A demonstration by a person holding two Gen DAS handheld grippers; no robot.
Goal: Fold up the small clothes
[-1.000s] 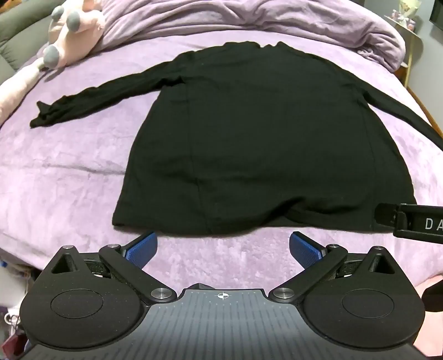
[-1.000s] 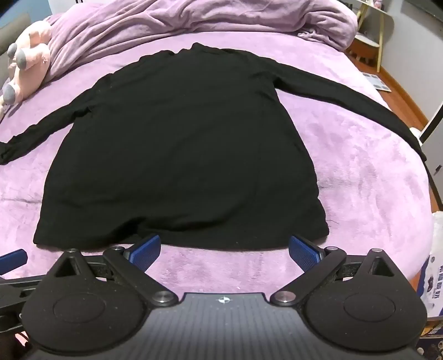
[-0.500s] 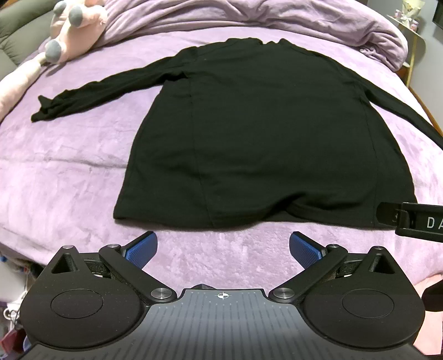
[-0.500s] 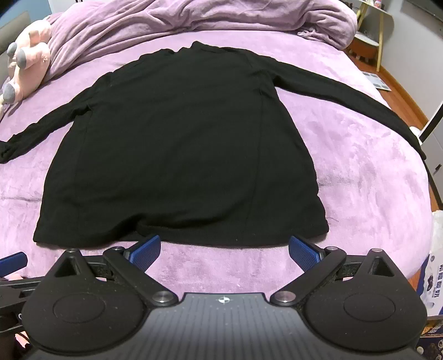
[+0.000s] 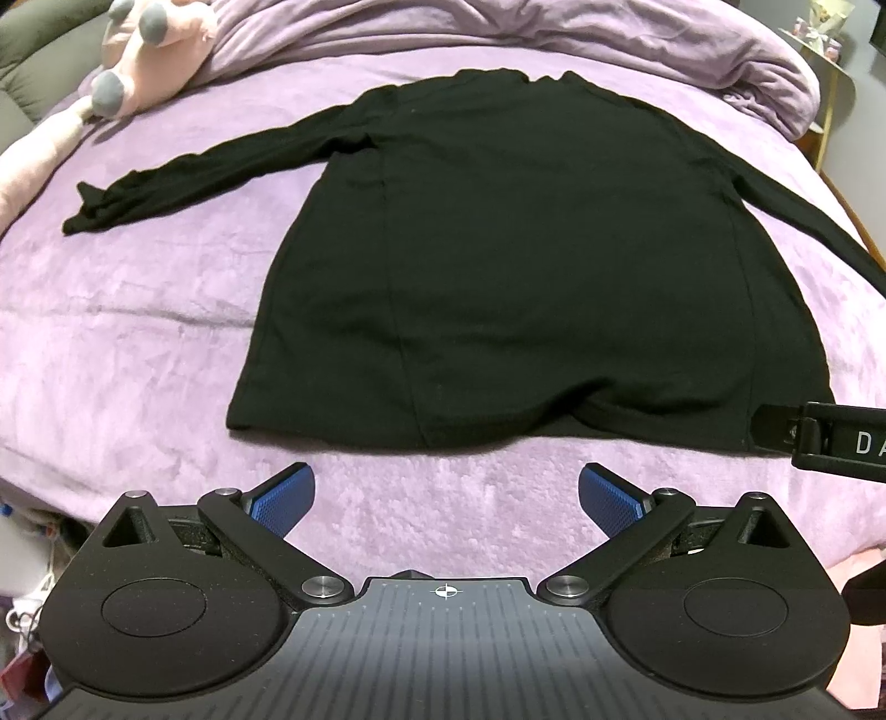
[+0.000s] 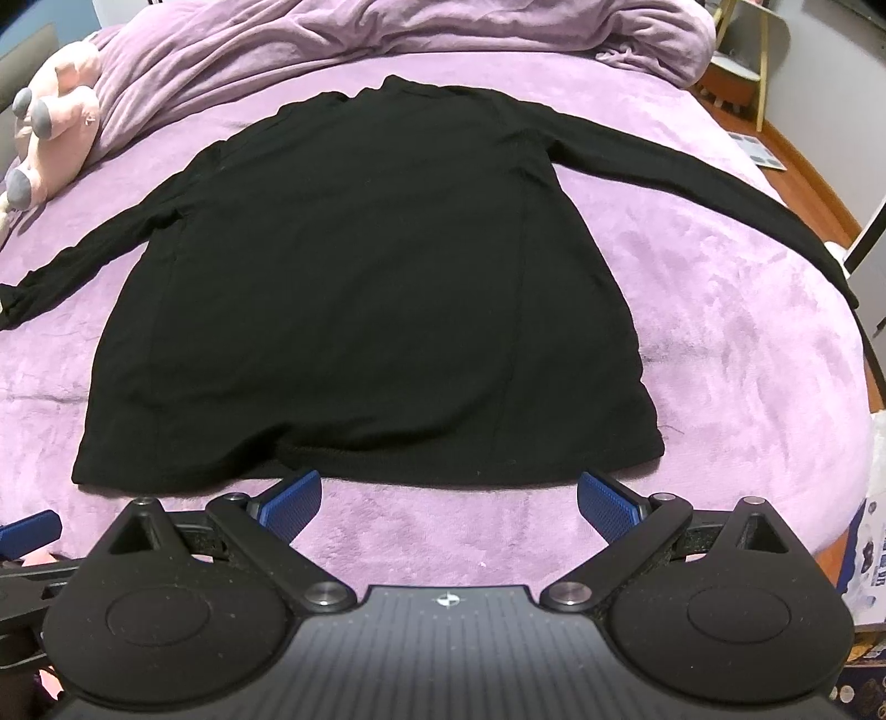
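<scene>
A bed (image 5: 138,343) covered in a fuzzy purple blanket fills most of both views. Along its far side a purple duvet (image 6: 387,27) lies bunched in thick folds. A pink plush toy (image 5: 155,50) with grey feet rests at the far left corner, partly on the duvet's edge. Past the far right corner stands a small side table (image 6: 742,61) with thin legs on a wooden floor (image 6: 803,183); some printed paper (image 6: 761,152) lies on that floor.

We are in a bedroom at home. We see a big bed with a soft purple blanket (image 6: 720,310), a bunched-up purple quilt (image 6: 387,27) at the far end, and a pink stuffed toy (image 5: 155,39) lying beside it.
</scene>
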